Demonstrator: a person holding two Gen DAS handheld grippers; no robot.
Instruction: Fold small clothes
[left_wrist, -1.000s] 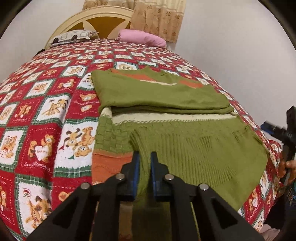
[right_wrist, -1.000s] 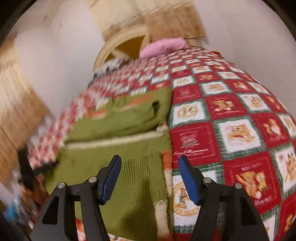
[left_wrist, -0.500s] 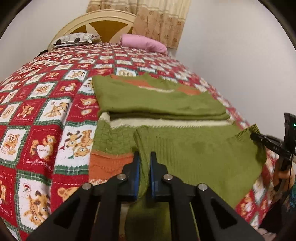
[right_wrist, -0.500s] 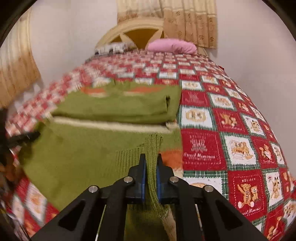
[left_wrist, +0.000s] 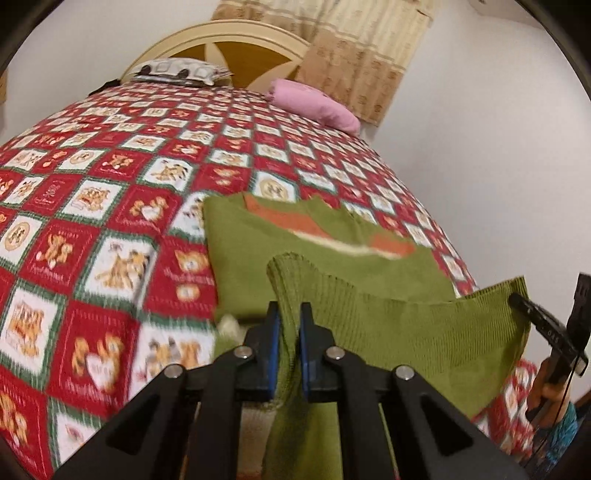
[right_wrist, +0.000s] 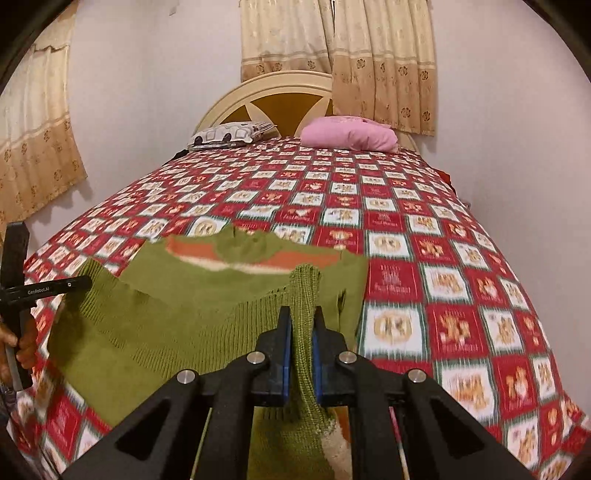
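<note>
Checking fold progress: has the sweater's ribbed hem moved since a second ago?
Yes. The ribbed hem, clamped in both tools, has lifted off the bedspread and now overlaps the folded upper part toward the headboard.

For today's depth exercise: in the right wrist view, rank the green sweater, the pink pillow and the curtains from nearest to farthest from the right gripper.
1. Green sweater: pinched in the right gripper, spread to its left.
2. Pink pillow: at the head of the bed, slightly right of centre.
3. Curtains: on the wall behind the headboard, farthest.

Left gripper (left_wrist: 289, 328) and right gripper (right_wrist: 302, 334), both low in frame, are clamped on the green knit sweater (left_wrist: 424, 332).
</note>
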